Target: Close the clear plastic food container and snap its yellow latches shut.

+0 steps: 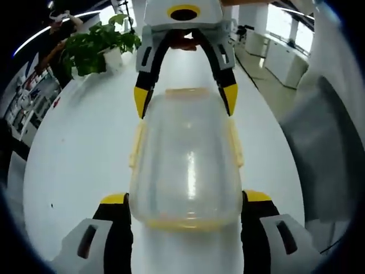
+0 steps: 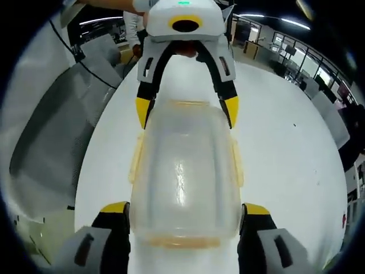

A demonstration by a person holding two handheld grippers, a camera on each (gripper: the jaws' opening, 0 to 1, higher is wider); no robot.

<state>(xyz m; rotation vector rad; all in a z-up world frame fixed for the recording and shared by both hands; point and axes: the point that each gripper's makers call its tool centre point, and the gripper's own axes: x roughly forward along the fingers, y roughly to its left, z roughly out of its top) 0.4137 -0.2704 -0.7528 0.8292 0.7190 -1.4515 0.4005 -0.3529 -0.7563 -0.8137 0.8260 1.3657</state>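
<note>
The food container [image 1: 185,165] lies lid-up on the white tabletop [image 1: 80,165], midway between your two hand-held grippers. Its long axis runs straight from one hand-held gripper to the other, so each short end points at one of them. The clear lid [image 2: 182,165] sits on the base. Yellow latches show along both long sides, one [image 1: 136,145] to the left of the container in the left gripper view and one [image 1: 236,142] to the right; whether they are snapped down cannot be told.

In the left gripper view, your left hand-held gripper [image 1: 185,200] stands wide open, its two yellow-tipped jaws flanking the container's near short end, one on each side, just beside the walls; contact cannot be told. At the container's far end your right hand-held gripper [image 1: 185,100] faces you, its jaws likewise spread, with the tips at the two far corners.

The right gripper view mirrors this: your right hand-held gripper [image 2: 185,211] straddles the near end with jaws wide apart, and the left hand-held gripper [image 2: 186,111] brackets the far end.

Beyond the container in the left gripper view, a potted plant [image 1: 97,43] stands at the tabletop's far left. A grey chair [image 2: 63,131] stands left of the container in the right gripper view.
</note>
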